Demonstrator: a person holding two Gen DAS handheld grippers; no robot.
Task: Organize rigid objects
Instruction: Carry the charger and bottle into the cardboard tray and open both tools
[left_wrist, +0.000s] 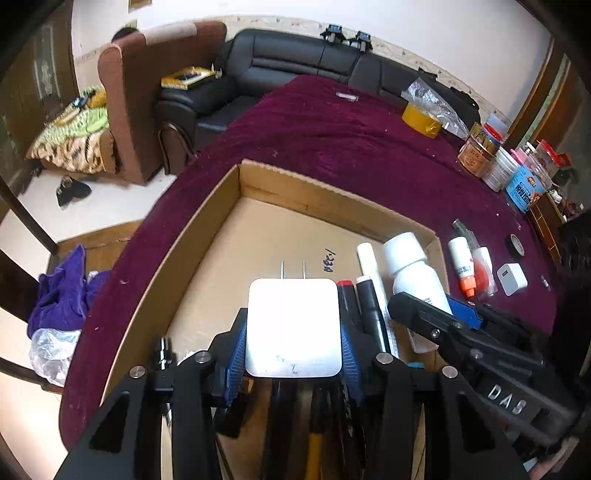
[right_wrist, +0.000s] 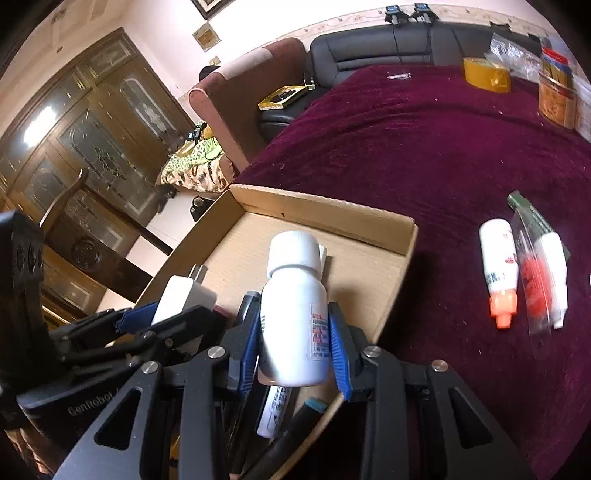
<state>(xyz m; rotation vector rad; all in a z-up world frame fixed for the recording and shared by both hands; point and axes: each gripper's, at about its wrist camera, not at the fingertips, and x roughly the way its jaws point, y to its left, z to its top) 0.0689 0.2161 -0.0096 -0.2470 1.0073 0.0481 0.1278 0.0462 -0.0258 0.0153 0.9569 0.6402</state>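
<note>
A: Two grippers are working over one cardboard box (left_wrist: 221, 206) at this moment. At the lower centre of the left wrist view, the left gripper (left_wrist: 293, 350) is clamping a white charger (left_wrist: 293, 326) between its blue pads (left_wrist: 236, 350), prongs pointing up the frame, above the box floor.

B: And to the right of that?

A: Just right of the charger, dark markers (left_wrist: 369, 306) are lying side by side in the box, with a white tube beside them. Then the white bottle (left_wrist: 413, 273) is standing out at centre right, with the right gripper (left_wrist: 443, 317) reaching in from the lower right.

B: Is that one gripping too?

A: Yes. In the right wrist view the right gripper (right_wrist: 293, 350) is pressing both pads on the white bottle (right_wrist: 293, 314) at lower centre, cap up the frame, over the box's right part. The left gripper (right_wrist: 155, 317) is showing at lower left with the charger (right_wrist: 181, 295).

B: Anything outside the box?

A: On the maroon cloth (right_wrist: 424, 147) at centre right, two orange-tipped glue bottles (right_wrist: 498, 273) are lying near each other, one in a clear sleeve. A yellow tape roll (right_wrist: 487, 74) is sitting at the upper right.
</note>
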